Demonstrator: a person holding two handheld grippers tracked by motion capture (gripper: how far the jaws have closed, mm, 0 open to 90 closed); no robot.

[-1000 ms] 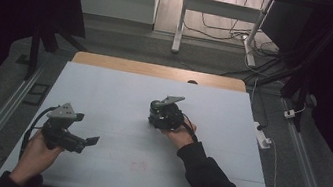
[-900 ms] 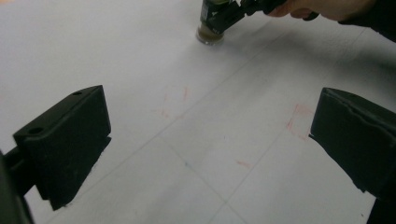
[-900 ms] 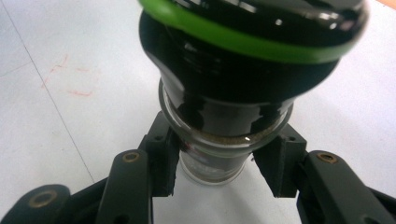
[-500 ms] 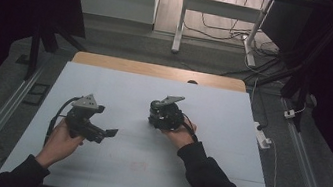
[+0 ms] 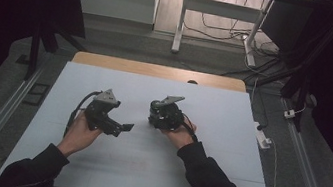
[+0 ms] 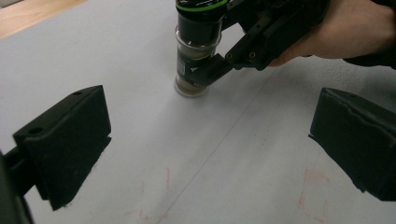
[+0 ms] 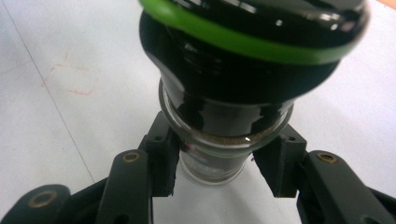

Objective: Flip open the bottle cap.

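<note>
Tongs (image 7: 219,172) clamp jar (image 7: 219,158) beneath green-ringed cap (image 7: 252,42).

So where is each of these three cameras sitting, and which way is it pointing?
High view: above the person's side, looking forward and down on the white table; both forearms, the left gripper and the right gripper show.
Left gripper view: rides the left gripper, looking along its open jaws at the jar standing on the table; the person's right hand shows.
Right gripper view: rides the right gripper, looking close at the jar it clamps.
Both gripper views share the jar with its green-ringed black lid.
</note>
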